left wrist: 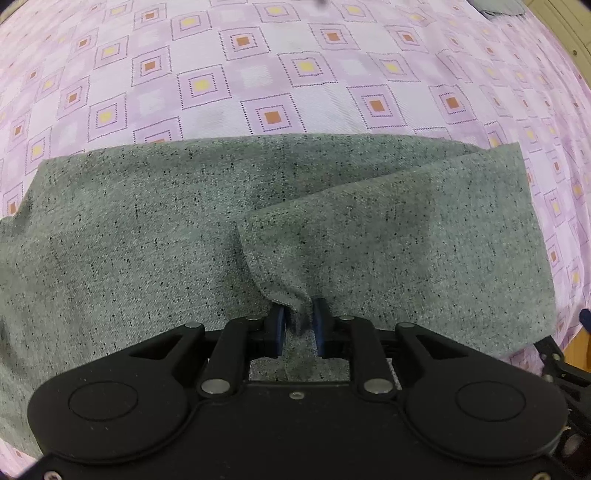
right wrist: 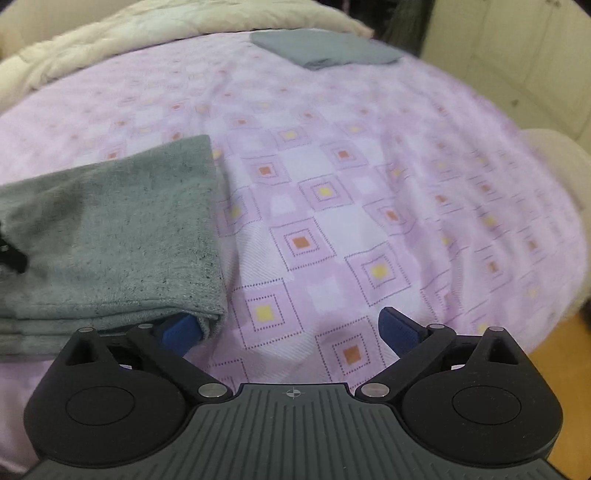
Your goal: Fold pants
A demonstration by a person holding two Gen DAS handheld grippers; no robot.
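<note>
The pants [left wrist: 184, 229], grey and speckled, are found lying partly folded on the purple patterned bedsheet [left wrist: 295, 92], with an upper layer doubled over the lower one toward the right side of the left wrist view. The left gripper [left wrist: 299, 325] is observed closed narrowly on a bunched corner of that upper layer, the cloth being pinched between the blue pads [left wrist: 277, 321]. The right gripper [right wrist: 291, 332] is seen spread wide and holding nothing; its left pad [right wrist: 181, 332] is touching or just beside the stacked hem, while the other pad is over bare sheet. A second folded grey garment [right wrist: 328, 48] is noted at the far edge of the bed, well apart, beside a cream quilt [right wrist: 147, 33]. The following risks are judged present: only a small bunch of fabric is held, so the layer may slip out if it is pulled; with one corner gripped alone, the fold may be dragged askew and the edges left misaligned; the open right gripper may snag and disturb the stacked layers if it is advanced.
</note>
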